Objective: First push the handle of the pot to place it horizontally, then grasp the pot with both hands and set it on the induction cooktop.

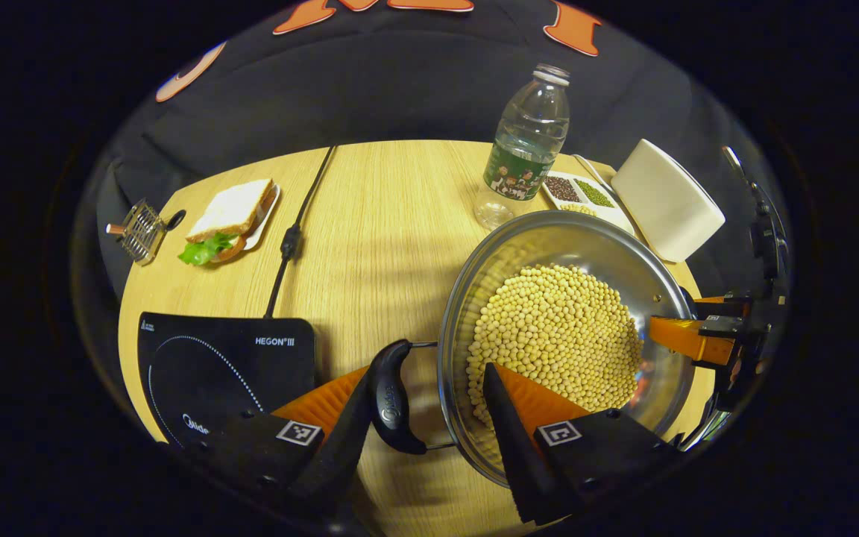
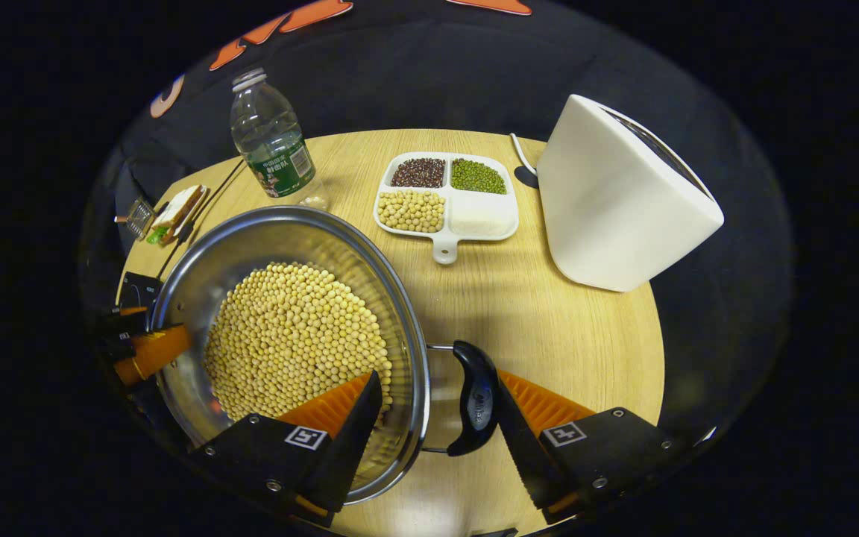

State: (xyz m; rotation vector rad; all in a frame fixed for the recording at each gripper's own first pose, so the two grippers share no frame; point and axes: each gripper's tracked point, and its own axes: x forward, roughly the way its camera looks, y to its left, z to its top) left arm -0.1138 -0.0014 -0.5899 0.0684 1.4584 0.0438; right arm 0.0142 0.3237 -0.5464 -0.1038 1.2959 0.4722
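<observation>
While both grippers straddle its rim, scene reads:
pot: steel, full of soybeans, on the table near its front edge, off the cooktop.
left gripper: fingers apart, one outside the black handle, one inside the pot over the beans; not clamped.
right gripper: fingers apart, around rim and other handle.
induction cooktop: front-left corner, beside pot.
back edge: bottle, divided dish, white box.
far-left corner: sandwich.

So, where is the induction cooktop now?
In the left gripper view, the induction cooktop lies on the table at lower left, left of the pot, with the sandwich beyond it.
</observation>
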